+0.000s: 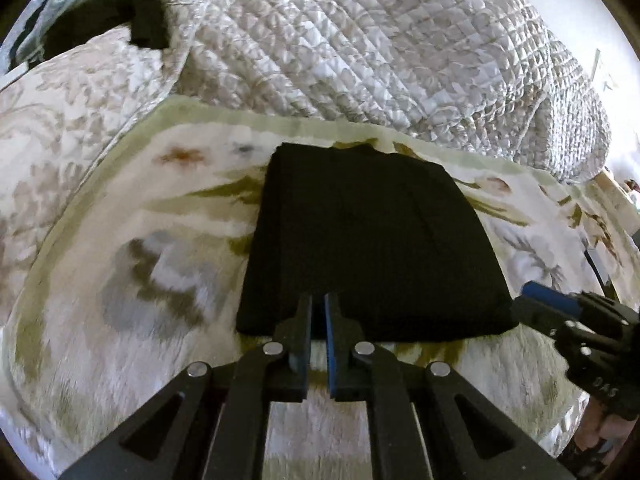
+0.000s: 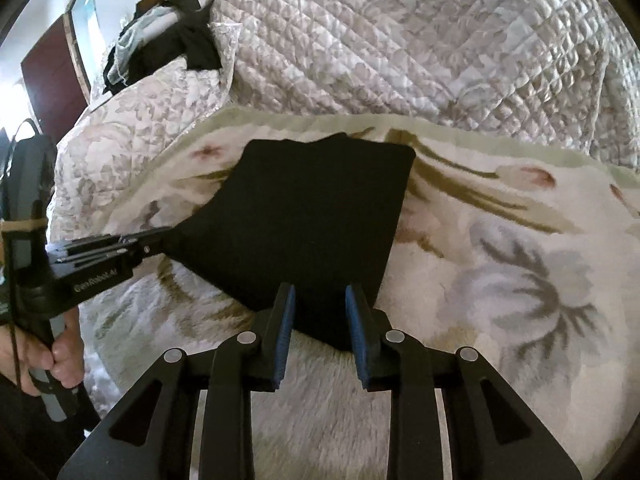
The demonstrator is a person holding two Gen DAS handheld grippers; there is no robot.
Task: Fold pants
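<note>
Two claws at near edge of black pants (image 1: pixel 368 236), folded compact on floral blanket (image 1: pixel 132 280). Left claw (image 1: pixel 318 304): narrow, pinching near hem, bundle at 12 o'clock. Right claw (image 2: pixel 320 296): wide, straddling near corner, gripping nothing. Long axis runs 6-to-12.

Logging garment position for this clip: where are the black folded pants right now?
The black folded pants lie centred in both views on the floral fleece blanket, below the quilted white bedspread, with the left gripper pinching their near edge.
</note>
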